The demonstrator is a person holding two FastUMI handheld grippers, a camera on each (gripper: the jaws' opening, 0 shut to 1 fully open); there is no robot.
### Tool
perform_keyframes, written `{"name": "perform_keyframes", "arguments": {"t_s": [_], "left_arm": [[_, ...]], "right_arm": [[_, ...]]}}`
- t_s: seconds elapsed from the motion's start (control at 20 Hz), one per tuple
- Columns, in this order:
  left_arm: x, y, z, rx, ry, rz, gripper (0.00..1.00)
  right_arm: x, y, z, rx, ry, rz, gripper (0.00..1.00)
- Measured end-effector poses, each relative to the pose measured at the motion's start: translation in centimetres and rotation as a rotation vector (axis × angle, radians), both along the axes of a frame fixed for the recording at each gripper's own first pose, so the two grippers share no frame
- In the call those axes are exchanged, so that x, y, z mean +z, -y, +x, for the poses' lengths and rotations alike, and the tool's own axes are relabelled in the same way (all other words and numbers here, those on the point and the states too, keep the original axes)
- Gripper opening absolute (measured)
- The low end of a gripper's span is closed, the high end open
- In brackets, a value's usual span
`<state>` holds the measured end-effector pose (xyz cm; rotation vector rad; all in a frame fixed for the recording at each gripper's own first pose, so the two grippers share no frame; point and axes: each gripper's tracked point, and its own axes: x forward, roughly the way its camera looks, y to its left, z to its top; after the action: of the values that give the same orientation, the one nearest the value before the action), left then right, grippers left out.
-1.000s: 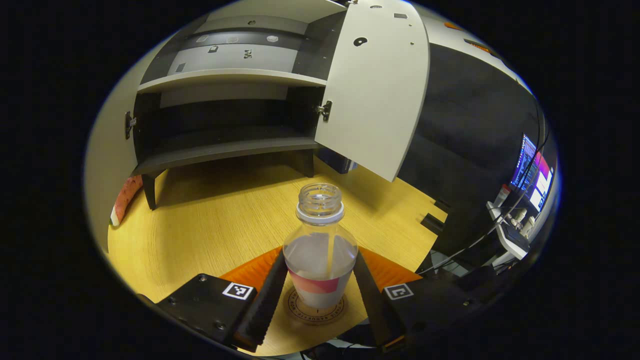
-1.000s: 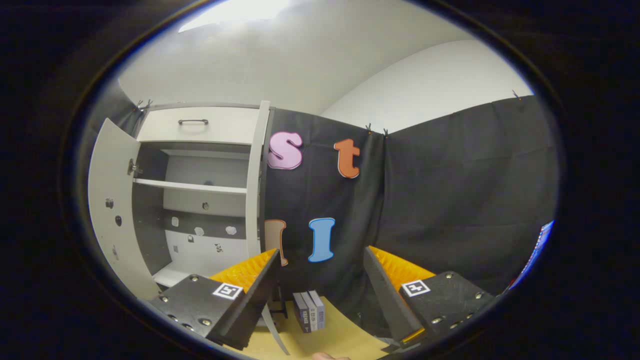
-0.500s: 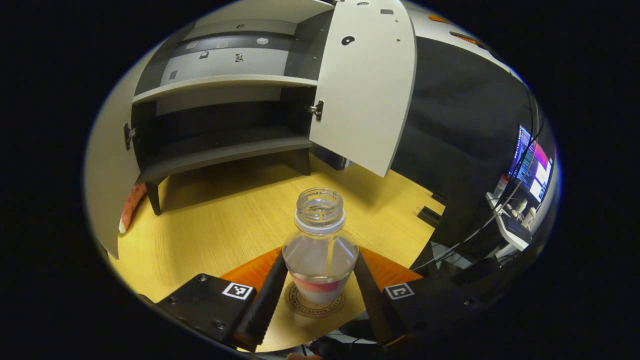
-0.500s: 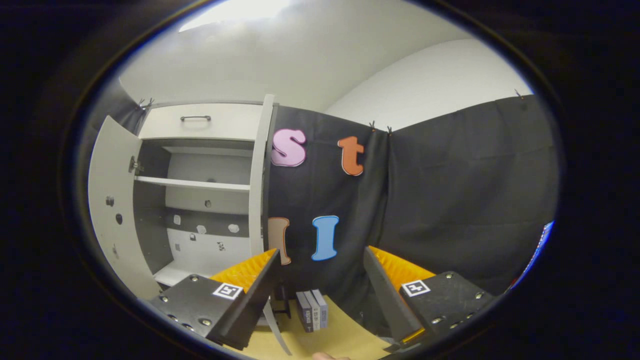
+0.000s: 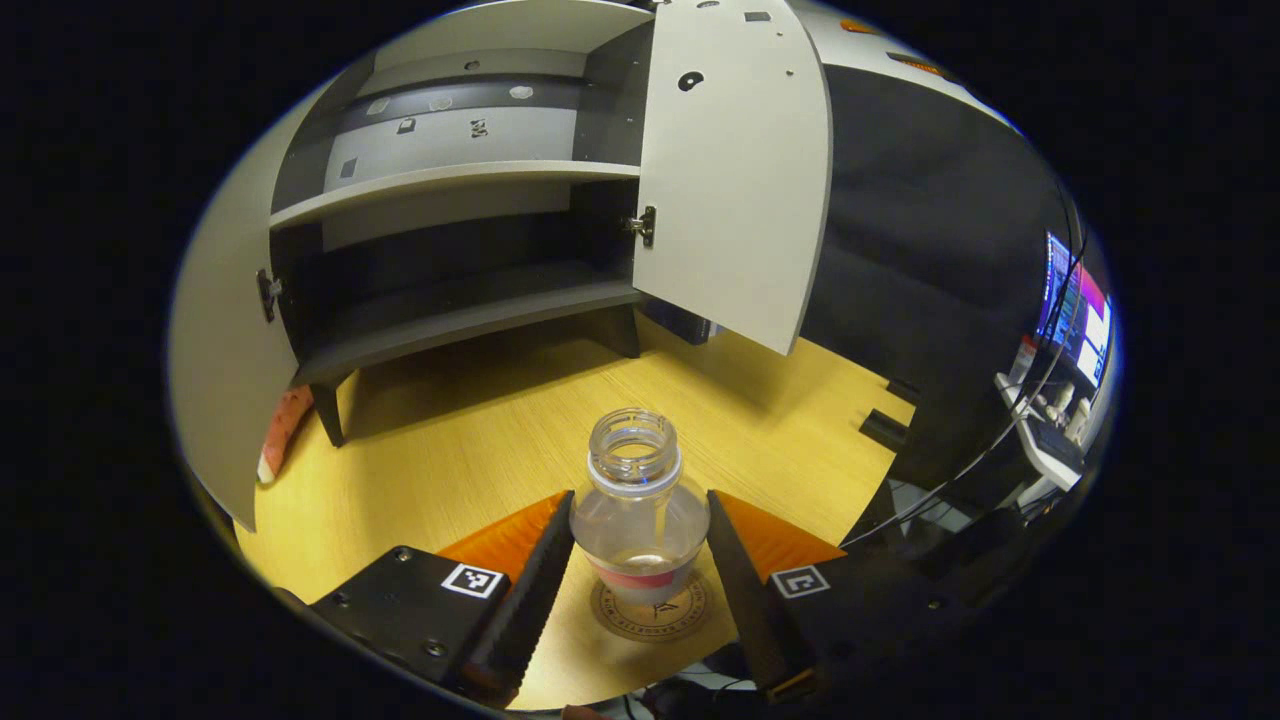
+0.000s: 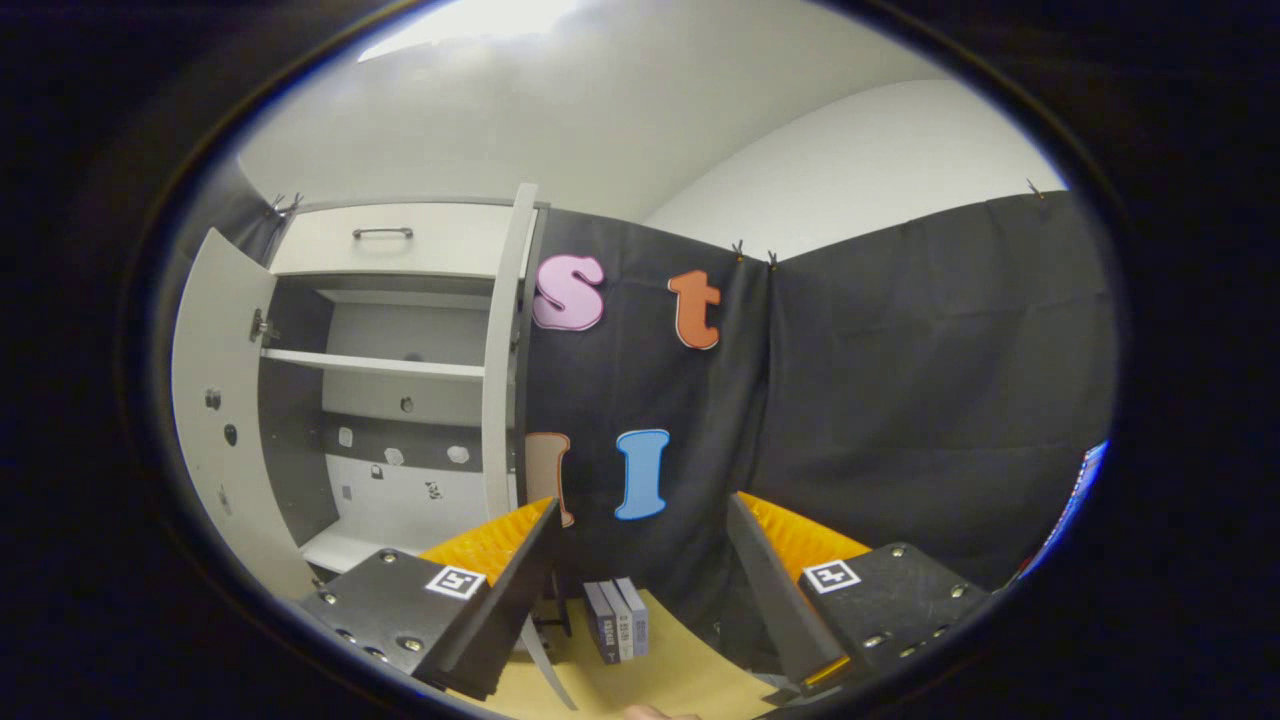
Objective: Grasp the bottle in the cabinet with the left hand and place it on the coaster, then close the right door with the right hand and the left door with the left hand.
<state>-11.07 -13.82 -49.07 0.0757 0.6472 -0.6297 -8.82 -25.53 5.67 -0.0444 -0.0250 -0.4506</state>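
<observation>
A clear uncapped bottle (image 5: 640, 510) with a pink label band stands upright on the round coaster (image 5: 655, 622) on the wooden table. My left gripper (image 5: 640, 495) is open by little more than the bottle's width, its fingertips level with the bottle's shoulder on each side. Beyond it the cabinet (image 5: 450, 180) stands with both doors swung out: the right door (image 5: 735, 180) and the left door (image 5: 215, 350). My right gripper (image 6: 640, 545) is open and holds nothing. It points at the booth wall, with the right door's edge (image 6: 497, 360) just to its left.
Bare wooden tabletop (image 5: 450, 450) lies between the bottle and the cabinet. A red and white object (image 5: 280, 435) lies by the left door. Screens and cables (image 5: 1075, 320) sit off the table's right side. A few small books (image 6: 617, 620) stand near the cabinet.
The bottle has come down onto the coaster. My left gripper has drawn back a little, so the bottle looks smaller and lower between the fingers. The right gripper has barely moved.
</observation>
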Motion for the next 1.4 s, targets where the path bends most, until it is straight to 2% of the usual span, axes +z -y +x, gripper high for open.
{"name": "perform_keyframes", "arguments": {"t_s": [0.2,0.25,0.55,0.6,0.65,0.7,0.95,1.15,1.4], "left_arm": [[1.0,0.9,-0.3,-0.030,-0.004,-0.008,0.82],[1.1,0.8,-0.5,-0.031,-0.011,0.000,0.82],[1.7,0.6,-0.3,-0.034,0.007,0.027,0.82],[2.1,0.8,-0.4,-0.039,0.017,0.017,0.82],[2.7,1.1,-0.4,-0.046,0.020,0.004,0.84],[3.2,1.4,-0.6,-0.055,0.022,-0.015,0.82],[6.1,1.8,0.0,-0.061,0.049,-0.050,0.82],[9.1,0.9,1.2,-0.023,0.096,-0.060,0.82],[17.6,-1.2,4.5,0.109,0.184,-0.156,0.81]], "right_arm": [[-0.6,0.0,0.4,0.003,-0.009,0.010,0.97],[-0.7,0.0,0.4,0.003,-0.010,0.011,1.00],[-1.4,0.5,0.4,-0.002,-0.014,0.021,1.00],[-1.6,0.6,0.4,-0.004,-0.016,0.024,0.97],[-1.7,0.8,0.3,-0.007,-0.018,0.027,1.00],[-1.9,0.9,0.3,-0.009,-0.020,0.031,1.00],[-2.6,1.2,0.4,-0.010,-0.030,0.038,1.00],[-3.1,1.3,0.8,-0.008,-0.038,0.026,1.00],[-4.9,1.5,2.0,0.009,-0.062,0.029,0.97]]}}
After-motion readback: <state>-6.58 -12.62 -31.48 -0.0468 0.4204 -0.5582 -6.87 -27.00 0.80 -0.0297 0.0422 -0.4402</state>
